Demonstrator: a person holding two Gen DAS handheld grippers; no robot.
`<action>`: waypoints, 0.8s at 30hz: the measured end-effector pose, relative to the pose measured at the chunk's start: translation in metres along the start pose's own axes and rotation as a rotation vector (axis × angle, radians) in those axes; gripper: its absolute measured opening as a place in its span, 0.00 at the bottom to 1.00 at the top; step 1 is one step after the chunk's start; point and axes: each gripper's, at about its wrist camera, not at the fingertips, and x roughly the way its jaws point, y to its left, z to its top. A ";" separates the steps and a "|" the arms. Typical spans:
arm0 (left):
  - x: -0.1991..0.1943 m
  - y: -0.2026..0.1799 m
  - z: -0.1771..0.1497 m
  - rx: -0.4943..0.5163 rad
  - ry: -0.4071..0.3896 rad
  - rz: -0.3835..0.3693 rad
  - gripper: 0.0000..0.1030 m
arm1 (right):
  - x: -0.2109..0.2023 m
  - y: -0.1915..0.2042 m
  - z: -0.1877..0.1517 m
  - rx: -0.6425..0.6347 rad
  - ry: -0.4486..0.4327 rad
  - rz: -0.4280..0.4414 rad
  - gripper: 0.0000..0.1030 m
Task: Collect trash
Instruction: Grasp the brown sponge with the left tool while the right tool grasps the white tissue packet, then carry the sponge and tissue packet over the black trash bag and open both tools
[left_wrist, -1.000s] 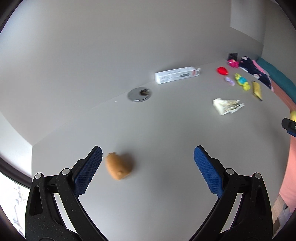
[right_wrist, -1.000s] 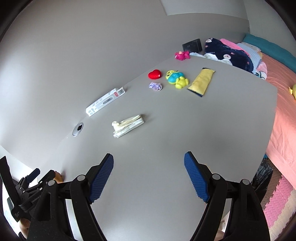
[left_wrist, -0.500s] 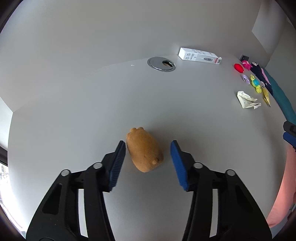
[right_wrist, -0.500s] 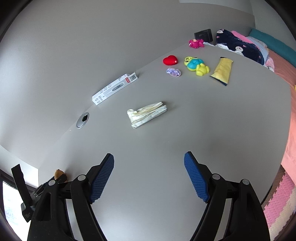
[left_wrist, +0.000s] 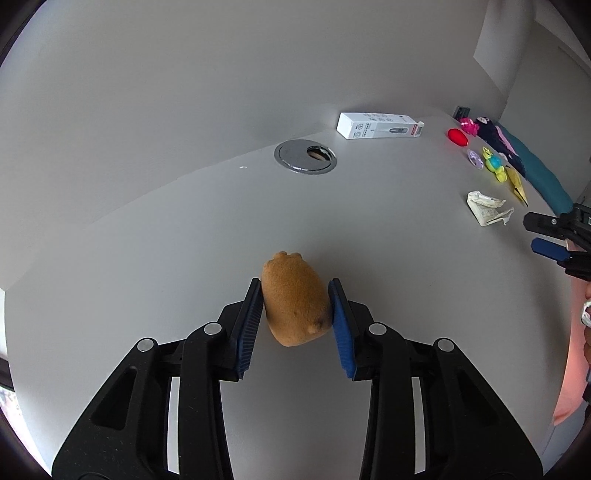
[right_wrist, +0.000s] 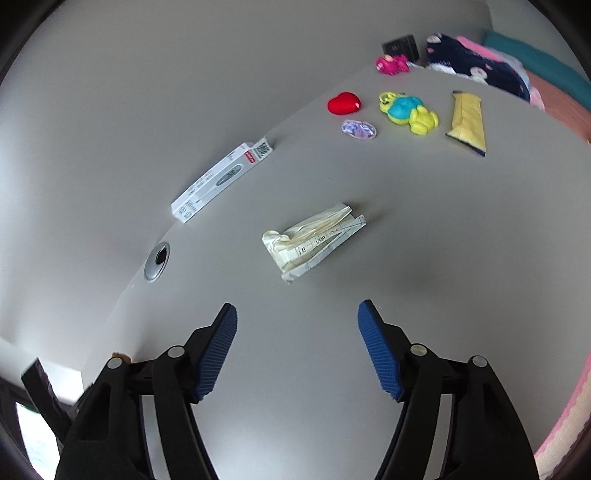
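Left gripper (left_wrist: 295, 295): jaws closing, pads pressing both sides of brown plush toy (left_wrist: 293, 301). Right gripper (right_wrist: 297, 350): spread, closing, nothing between; crumpled paper wrapper (right_wrist: 314, 238) lies just ahead on grey table (right_wrist: 424, 229)

Black hand-held gripper (left_wrist: 295, 314), ribbed blue pads (left_wrist: 248, 332), apparently silver screws (left_wrist: 211, 328)

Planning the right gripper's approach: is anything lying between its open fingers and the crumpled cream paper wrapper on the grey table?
Nothing visible. Only bare grey table lies between the right gripper, its jaws closing on nothing, and the crumpled cream paper wrapper ahead.
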 end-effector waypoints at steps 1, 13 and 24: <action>0.000 0.001 0.001 0.000 -0.005 -0.005 0.35 | 0.006 -0.001 0.004 0.031 0.013 0.003 0.64; -0.015 0.005 0.007 0.000 -0.058 -0.075 0.35 | 0.048 0.005 0.049 0.268 -0.004 -0.002 0.59; -0.009 0.004 0.004 0.007 -0.036 -0.103 0.35 | 0.063 0.006 0.052 0.139 0.044 -0.105 0.07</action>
